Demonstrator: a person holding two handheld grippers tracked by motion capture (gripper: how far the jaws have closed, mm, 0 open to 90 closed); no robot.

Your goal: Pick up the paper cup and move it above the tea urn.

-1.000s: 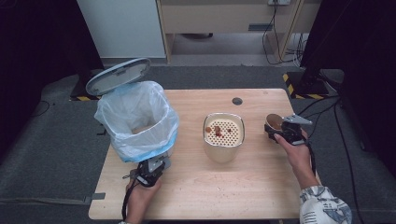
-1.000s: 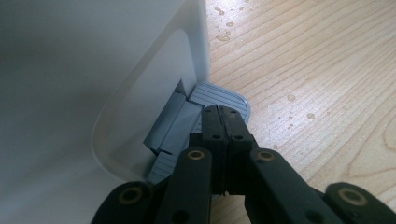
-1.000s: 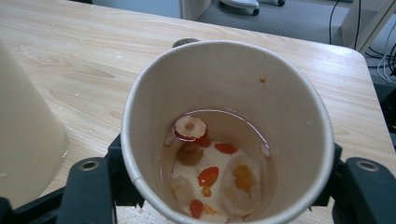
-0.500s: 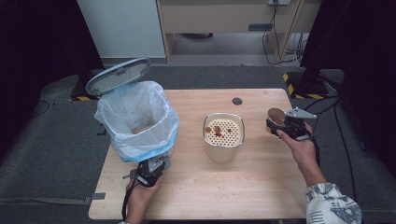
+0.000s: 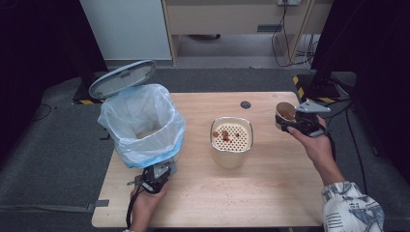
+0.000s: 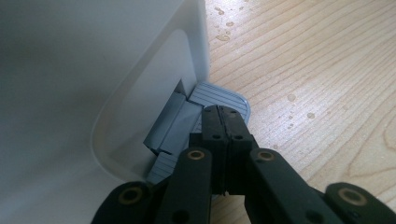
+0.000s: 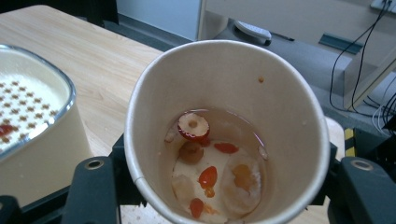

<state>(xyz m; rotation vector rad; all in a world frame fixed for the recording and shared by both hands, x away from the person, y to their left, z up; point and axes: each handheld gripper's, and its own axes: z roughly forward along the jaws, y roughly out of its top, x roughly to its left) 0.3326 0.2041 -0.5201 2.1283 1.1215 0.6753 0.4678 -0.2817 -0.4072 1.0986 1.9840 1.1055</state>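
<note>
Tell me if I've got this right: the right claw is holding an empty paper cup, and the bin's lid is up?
Not quite. The paper cup in the right claw isn't empty: the right gripper view shows liquid and fruit pieces at its bottom. The bin's lid is indeed up.

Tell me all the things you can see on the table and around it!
Table: one, light wood, middle of the high view.
Bin: one, white with a pale blue bag, table's left; grey lid up.
Pedal: one, grey, at the bin's foot.
Strainer pot: one, cream with a holed top, table's middle, red bits on it.
Paper cup: one, tan, table's right edge, holding liquid and red and pale fruit pieces.
Round cap: one, dark, table's far edge.
Left gripper: black, jaws shut, on the pedal.
Right gripper: black, jaws around the cup.
</note>
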